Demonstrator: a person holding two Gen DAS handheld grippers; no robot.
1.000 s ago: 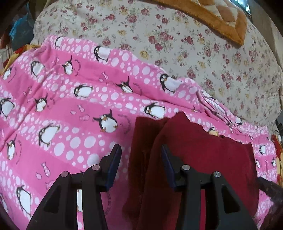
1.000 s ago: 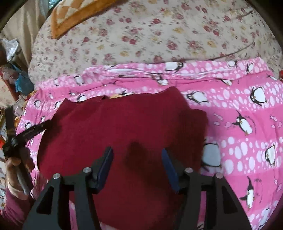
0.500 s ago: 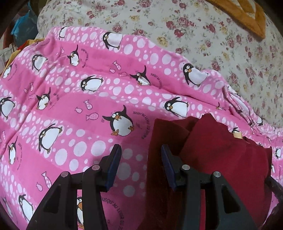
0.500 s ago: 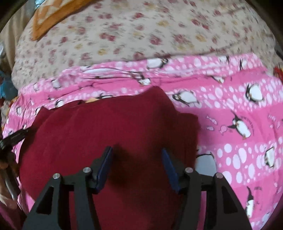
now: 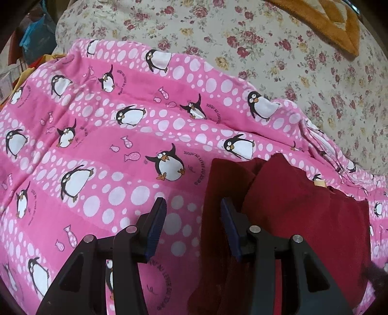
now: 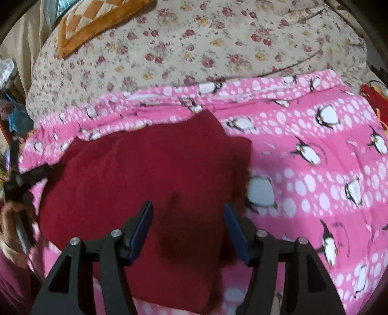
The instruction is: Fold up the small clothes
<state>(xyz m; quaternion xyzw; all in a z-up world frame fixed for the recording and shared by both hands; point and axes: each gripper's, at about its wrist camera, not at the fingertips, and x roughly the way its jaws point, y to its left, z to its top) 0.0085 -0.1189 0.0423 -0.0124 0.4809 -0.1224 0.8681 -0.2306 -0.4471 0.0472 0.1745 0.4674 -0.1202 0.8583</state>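
A dark red small garment [image 5: 291, 208] lies folded on a pink penguin blanket [image 5: 97, 145]. In the left wrist view it lies at the lower right, with a flap folded over near its left edge. My left gripper [image 5: 192, 218] is open and empty, over the garment's left edge and the blanket beside it. In the right wrist view the red garment [image 6: 145, 174] fills the centre-left. My right gripper [image 6: 188, 221] is open and empty, hovering over the garment's right part. The left gripper [image 6: 21, 177] shows at that view's left edge, held by a hand.
The pink blanket [image 6: 315, 157] covers the near part of a bed. A floral beige quilt [image 5: 266, 48] lies behind it, with an orange patterned pillow [image 6: 97, 21] at the far side. Coloured clutter [image 5: 34, 43] sits off the bed's left edge.
The left gripper has moved left, so the red garment sits further right in its view. The right gripper has shifted a little over the garment. Both stayed open.
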